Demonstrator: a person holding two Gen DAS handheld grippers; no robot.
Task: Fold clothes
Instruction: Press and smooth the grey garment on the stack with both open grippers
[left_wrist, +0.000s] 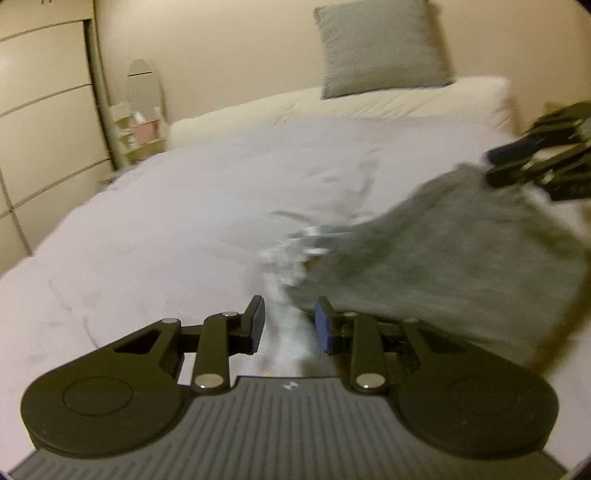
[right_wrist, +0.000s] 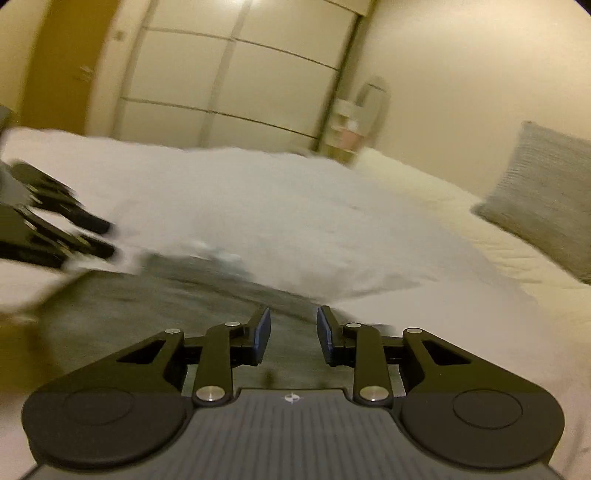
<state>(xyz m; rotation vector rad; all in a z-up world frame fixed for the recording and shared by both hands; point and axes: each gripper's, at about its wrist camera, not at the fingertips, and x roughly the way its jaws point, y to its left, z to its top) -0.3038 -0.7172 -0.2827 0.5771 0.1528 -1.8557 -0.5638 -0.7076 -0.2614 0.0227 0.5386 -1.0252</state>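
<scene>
A grey garment (left_wrist: 443, 258) lies on the white bed cover (left_wrist: 166, 221), to the right in the left wrist view, with a pale blurred patch at its left edge. My left gripper (left_wrist: 290, 325) is open just off the garment's near left edge, and only white cover shows between its fingers. My right gripper (left_wrist: 506, 162) hovers at the garment's far corner. In the right wrist view, the right gripper (right_wrist: 293, 332) is open over the garment (right_wrist: 166, 295) and holds nothing. The left gripper (right_wrist: 96, 236) shows blurred at the left. Both views are smeared by motion.
A grey pillow (left_wrist: 380, 48) leans on the wall at the head of the bed, above a cream mattress edge (left_wrist: 406, 99). A wardrobe with pale panels (left_wrist: 44, 110) stands along the left side. A small shelf with items (left_wrist: 140, 125) sits in the corner.
</scene>
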